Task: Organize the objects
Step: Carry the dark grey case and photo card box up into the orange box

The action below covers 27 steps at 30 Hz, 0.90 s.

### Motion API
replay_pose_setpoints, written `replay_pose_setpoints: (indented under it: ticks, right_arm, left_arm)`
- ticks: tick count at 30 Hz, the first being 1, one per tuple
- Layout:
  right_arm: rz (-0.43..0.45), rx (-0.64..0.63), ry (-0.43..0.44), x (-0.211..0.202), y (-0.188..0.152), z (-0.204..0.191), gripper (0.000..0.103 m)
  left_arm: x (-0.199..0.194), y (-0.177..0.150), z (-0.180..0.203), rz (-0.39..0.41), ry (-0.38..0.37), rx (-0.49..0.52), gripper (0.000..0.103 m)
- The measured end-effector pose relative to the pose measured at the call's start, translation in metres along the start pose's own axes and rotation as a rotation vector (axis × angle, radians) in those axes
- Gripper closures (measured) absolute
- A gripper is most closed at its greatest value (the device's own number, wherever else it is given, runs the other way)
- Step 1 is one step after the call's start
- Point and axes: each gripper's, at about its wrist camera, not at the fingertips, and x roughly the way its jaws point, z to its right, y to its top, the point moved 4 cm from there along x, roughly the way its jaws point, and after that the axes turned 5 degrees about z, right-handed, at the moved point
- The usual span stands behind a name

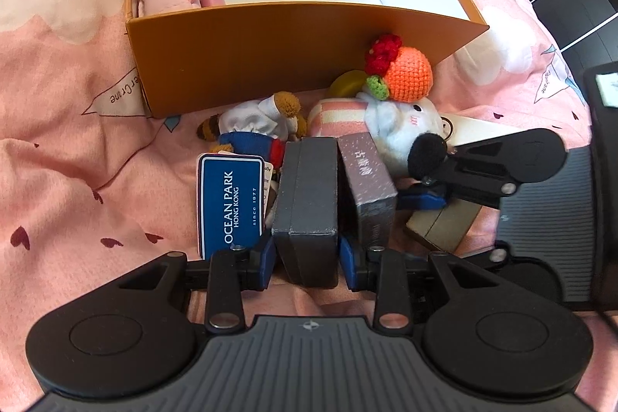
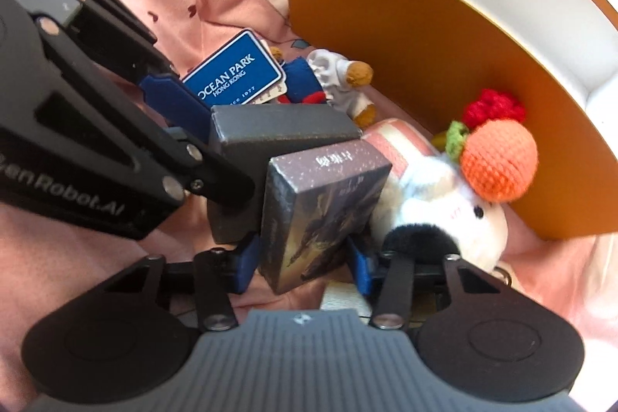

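Between the left gripper's [image 1: 307, 253] fingers, at six o'clock in the left wrist view, stands a dark grey box [image 1: 307, 203], pinched on both sides by the blue pads. Just beside it at three o'clock, a brown printed box [image 2: 320, 207] sits between the right gripper's [image 2: 303, 265] fingers, which appear to clamp it. Both boxes rest on the pink bed cover [image 1: 77, 141], near a plush sheep [image 1: 401, 118] and a blue Ocean Park tag [image 1: 231, 203]. At twelve o'clock the orange storage box [image 1: 293, 53] lies open. Judging by this, the pickup step is in hand; next, each box needs lifting clear and carrying over the orange wall.
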Motion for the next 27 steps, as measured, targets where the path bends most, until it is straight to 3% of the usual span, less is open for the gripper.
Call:
replay_pose_setpoints:
  ticks: [6,15,27]
  right_arm:
    - [0.043,0.112,0.012,-0.026,-0.01,0.004,0.072]
    - [0.102,0.216,-0.091,-0.034,-0.011,0.011,0.078]
    - [0.149,0.331,-0.013,-0.034,-0.009,0.022,0.079]
  left_arm:
    - [-0.001,-0.001,-0.002,0.002,-0.011,-0.005,0.064]
    - [0.001,0.001,0.002,0.013,-0.027,-0.021,0.064]
    - [0.018,0.006,0.016,0.029,-0.037,-0.044,0.066]
